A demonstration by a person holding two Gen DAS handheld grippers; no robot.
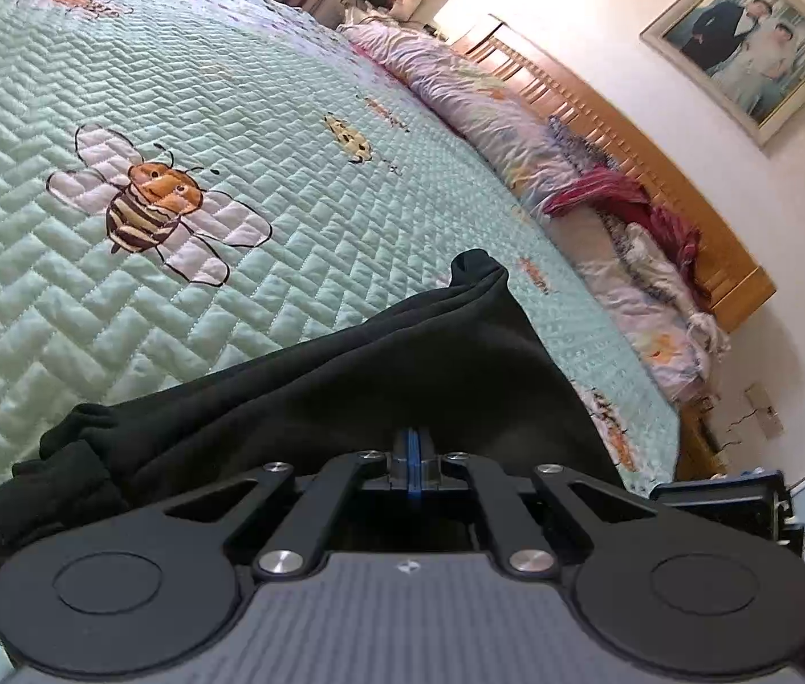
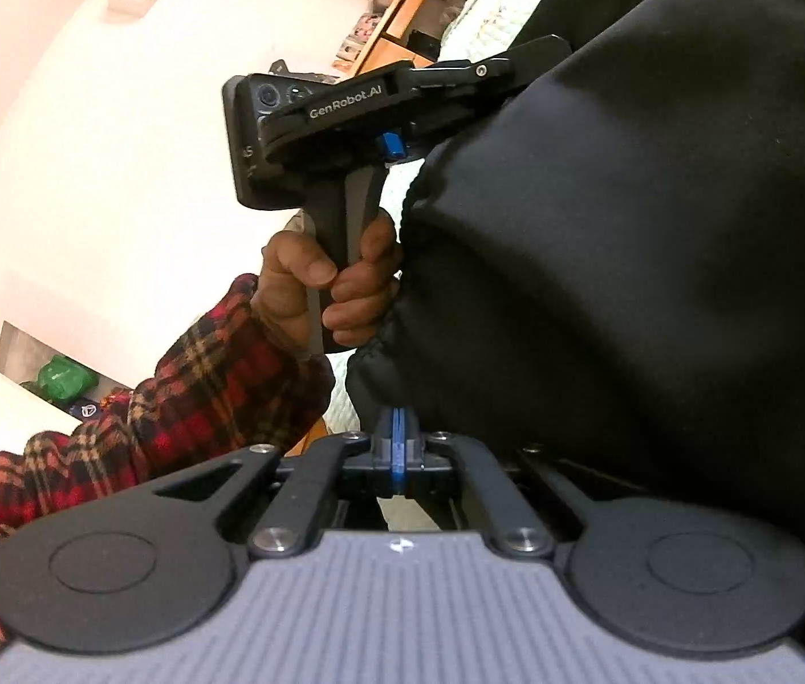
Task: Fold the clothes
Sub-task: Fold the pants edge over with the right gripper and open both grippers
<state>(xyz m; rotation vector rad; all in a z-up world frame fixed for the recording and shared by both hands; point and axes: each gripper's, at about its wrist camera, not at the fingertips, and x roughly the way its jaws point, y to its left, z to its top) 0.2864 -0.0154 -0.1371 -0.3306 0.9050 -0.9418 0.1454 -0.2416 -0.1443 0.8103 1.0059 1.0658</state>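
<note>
Black linkage arms and two round pivot discs fill the bottom of the left wrist view, and at 12 o'clock from them the left gripper (image 1: 414, 447) has its blue pads drawn fully together, with black cloth bunched right at their tips; whether a fold is pinched between them I cannot tell. That cloth is the black garment (image 1: 311, 376), which spreads from the pads toward 9 o'clock, where a gathered cuff lies crumpled, and toward 12 o'clock, where a bunched corner stands up off the mint-green quilted bedspread (image 1: 186, 74). An embroidered bee (image 1: 151, 208) sits on the quilt at 10 o'clock from the gripper. Rumpled lilac bedding (image 1: 516, 114) and a red cloth (image 1: 625, 199) lie along the wooden headboard (image 1: 602, 108) at 1 o'clock, with a framed photograph (image 1: 744, 45) on the wall above. Seen from the right wrist, the right gripper (image 2: 397, 450) also has its blue pads closed flat, and a rolled edge of the garment sits right at their tips. At 12 o'clock a hand (image 2: 322, 290) in a red plaid sleeve (image 2: 197, 399) grips the other gripper's handle, beside the hanging fabric.
</note>
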